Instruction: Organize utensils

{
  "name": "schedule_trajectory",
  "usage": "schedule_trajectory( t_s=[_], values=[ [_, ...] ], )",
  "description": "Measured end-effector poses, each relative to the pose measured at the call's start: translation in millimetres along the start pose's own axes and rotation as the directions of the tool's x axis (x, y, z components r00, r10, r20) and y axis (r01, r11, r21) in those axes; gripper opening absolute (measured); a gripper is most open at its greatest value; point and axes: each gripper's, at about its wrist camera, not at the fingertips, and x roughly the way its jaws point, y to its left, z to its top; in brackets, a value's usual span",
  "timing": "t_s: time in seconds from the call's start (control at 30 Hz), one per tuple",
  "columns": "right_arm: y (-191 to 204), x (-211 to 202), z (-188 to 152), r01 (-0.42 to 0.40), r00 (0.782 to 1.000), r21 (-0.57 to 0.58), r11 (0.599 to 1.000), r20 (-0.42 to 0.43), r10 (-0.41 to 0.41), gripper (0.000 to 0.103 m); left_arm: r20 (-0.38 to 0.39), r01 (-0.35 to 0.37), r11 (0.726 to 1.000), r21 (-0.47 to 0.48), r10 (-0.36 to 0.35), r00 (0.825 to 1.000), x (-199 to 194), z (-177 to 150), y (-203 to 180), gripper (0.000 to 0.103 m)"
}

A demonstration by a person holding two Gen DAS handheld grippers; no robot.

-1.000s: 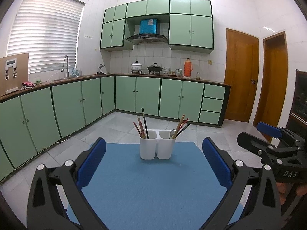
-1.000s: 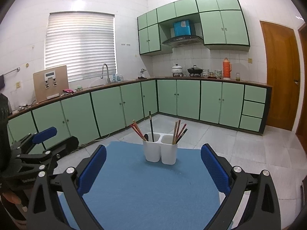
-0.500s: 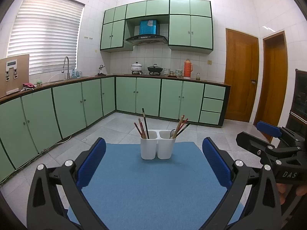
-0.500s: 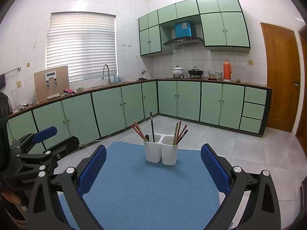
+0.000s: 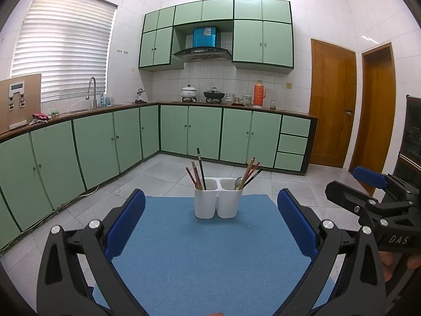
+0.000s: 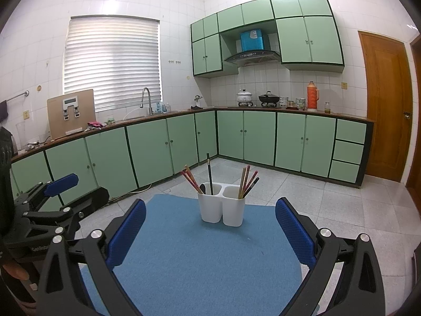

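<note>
A white two-compartment holder is seen on a plain blue mat. Red, tan and black chopsticks are held in it. Both tongs, left and right, are black with textured blue pads. Pale green cabinets are trimmed in dark green; the doors are orange-brown wood.

One white two-compartment holder stands on one blue mat; its left compartment carries four chopsticks, three reddish and one black, plus one dark spoon seen only from the right wrist view; its right compartment carries about four chopsticks and one metal spoon; two tongs, the left tongs and the right tongs, flank the holder.
</note>
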Motion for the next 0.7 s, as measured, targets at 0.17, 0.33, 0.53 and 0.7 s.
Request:
schedule_trajectory(
  t_s=[0.17,0.33,0.53,0.7],
  values=[
    [0.4,0.2,-0.2,0.000,1.000,0.000,1.000,0.000,0.000,0.097,0.000,-0.002,1.000,0.000,0.002,1.000,-0.9,-0.3,1.9,0.097],
    [0.7,0.0,0.0,0.000,1.000,0.000,1.000,-0.001,0.000,0.097,0.000,-0.001,1.000,0.000,0.001,1.000,0.3,0.0,1.3,0.097],
    [0.8,0.3,0.3,0.000,1.000,0.000,1.000,-0.001,0.000,0.097,0.000,-0.003,1.000,0.000,0.003,1.000,0.2,-0.2,2.5,0.097],
    [0.8,0.3,0.4,0.001,1.000,0.001,1.000,-0.001,-0.001,0.097,-0.001,-0.004,1.000,0.000,0.004,1.000,0.1,-0.4,2.9,0.097]
  ],
)
